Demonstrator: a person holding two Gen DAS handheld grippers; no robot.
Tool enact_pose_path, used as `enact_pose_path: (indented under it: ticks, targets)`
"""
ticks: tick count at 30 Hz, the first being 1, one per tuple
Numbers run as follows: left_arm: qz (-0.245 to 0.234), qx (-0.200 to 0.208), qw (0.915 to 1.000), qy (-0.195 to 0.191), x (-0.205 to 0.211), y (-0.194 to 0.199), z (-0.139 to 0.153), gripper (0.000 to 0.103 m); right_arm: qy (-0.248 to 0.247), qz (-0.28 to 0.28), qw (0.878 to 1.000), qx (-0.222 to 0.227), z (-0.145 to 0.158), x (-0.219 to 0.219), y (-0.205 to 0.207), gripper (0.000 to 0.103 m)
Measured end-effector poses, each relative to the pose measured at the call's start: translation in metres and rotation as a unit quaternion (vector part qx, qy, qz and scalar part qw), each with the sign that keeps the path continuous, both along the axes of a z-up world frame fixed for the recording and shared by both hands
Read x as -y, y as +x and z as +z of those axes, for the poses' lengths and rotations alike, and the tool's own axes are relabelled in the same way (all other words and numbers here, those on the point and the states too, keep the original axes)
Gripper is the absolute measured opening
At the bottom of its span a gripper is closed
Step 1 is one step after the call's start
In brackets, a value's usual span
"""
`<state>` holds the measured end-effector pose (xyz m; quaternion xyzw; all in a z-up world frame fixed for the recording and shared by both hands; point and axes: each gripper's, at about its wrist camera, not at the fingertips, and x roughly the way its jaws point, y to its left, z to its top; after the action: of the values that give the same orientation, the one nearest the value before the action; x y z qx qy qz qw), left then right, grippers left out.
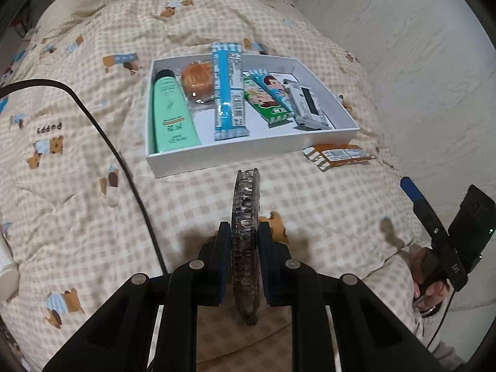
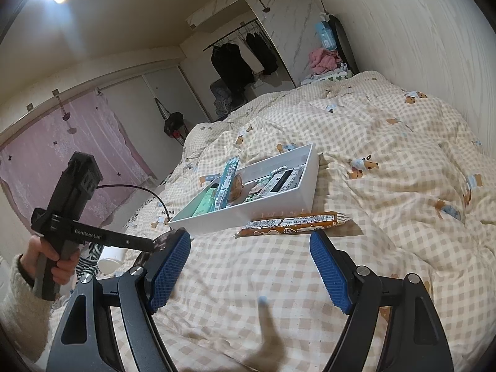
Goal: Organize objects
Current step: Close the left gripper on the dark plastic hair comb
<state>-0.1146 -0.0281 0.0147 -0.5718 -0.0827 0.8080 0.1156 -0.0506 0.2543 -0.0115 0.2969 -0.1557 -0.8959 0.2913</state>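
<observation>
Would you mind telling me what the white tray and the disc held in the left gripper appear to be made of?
The white tray looks like matte paperboard: thin, straight, crisp-cornered walls without gloss. The disc, clamped edge-on in the left gripper, seems clear, glossy plastic: light glints on its rim and dark contents show through.

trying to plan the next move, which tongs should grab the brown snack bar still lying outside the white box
Right. The right tongs are open and empty, with the brown snack bar just ahead of their tips. The left tongs are shut on a round clear case.
</observation>
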Motion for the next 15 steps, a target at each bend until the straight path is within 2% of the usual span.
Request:
enact_pose_path:
  ticks: [4, 6, 8, 11, 15]
  targets:
    - [-0.009, -0.007, 0.9998, -0.015, -0.004, 0.005, 0.005, 0.021, 0.000, 0.000, 1.000, 0.000, 0.000, 0.000, -0.001, 0.081]
    - [-0.015, -0.012, 0.9995, -0.025, -0.007, 0.007, 0.007, 0.031, 0.000, 0.000, 1.000, 0.001, 0.000, 0.000, -0.001, 0.081]
    - [-0.014, -0.020, 0.9988, -0.042, -0.008, 0.011, 0.008, 0.048, 0.000, 0.000, 1.000, 0.001, 0.000, 0.000, -0.001, 0.081]
    - [-0.023, -0.034, 0.9971, -0.064, -0.013, 0.016, 0.008, 0.052, 0.000, 0.000, 1.000, 0.001, 0.000, 0.000, -0.001, 0.081]
    - [-0.029, -0.030, 0.9951, -0.090, -0.017, 0.016, -0.001, 0.053, 0.000, 0.000, 1.000, 0.001, 0.000, 0.000, -0.001, 0.081]
